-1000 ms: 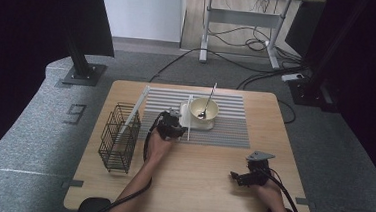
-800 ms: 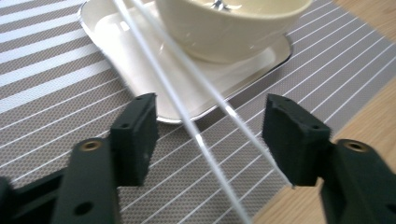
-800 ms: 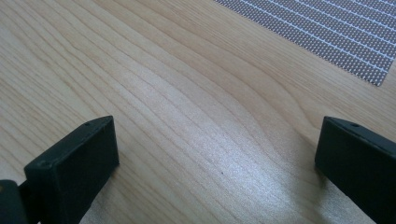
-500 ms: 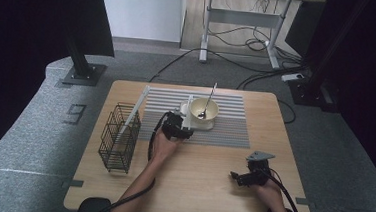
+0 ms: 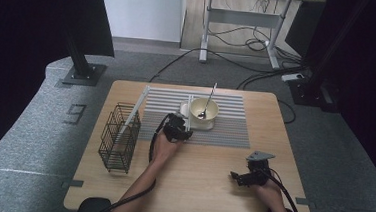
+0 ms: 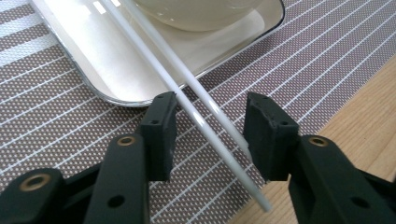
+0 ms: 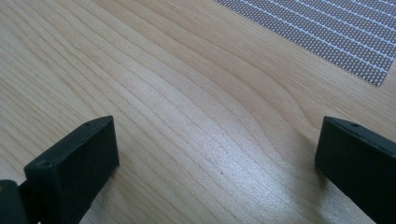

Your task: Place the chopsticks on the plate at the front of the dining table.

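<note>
Right gripper [image 5: 245,179] is just parked on the bare wood of the table [image 5: 205,187] near me, jaws wide apart with nothing between them. Further out, my left gripper [image 6: 210,126] sits half open around two white chopsticks [image 6: 205,109], not pinching them yet. They lie across the striped mat [image 5: 229,131], far ends on the tray [image 6: 93,56] beside the bowl [image 5: 204,108] with a spoon [image 5: 207,102]. Wire basket [image 5: 118,139] stands off left.

We note two white chopsticks [image 6: 205,105], thin, glossy, lying side by side. They slant from the shallow tray [image 6: 116,88] over its rim onto the striped mat [image 6: 56,126], near ends reaching the bench [image 6: 364,121] edge of the mat.
</note>
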